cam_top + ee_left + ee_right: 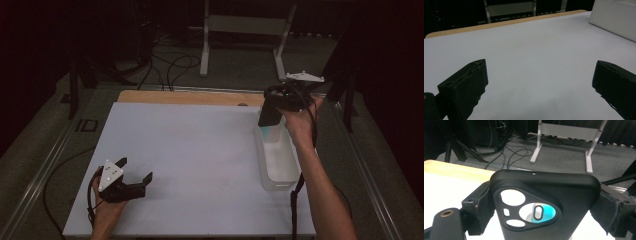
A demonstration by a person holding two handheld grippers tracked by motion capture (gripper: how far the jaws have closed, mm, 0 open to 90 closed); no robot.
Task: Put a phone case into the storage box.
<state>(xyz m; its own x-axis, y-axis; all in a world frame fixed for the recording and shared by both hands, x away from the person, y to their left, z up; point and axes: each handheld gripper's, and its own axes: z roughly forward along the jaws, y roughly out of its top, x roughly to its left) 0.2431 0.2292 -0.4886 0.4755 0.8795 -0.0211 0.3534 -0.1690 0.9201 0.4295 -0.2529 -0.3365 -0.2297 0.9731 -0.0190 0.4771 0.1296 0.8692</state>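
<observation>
Phone case [544, 202], black, is clamped between my right gripper [272, 112] jaws, held up over the far end of the clear bin [276, 165] on the table's right side. My left gripper [131, 175] sits wide open, holding nothing, low over the white tabletop [200, 150] near the front left corner.
</observation>
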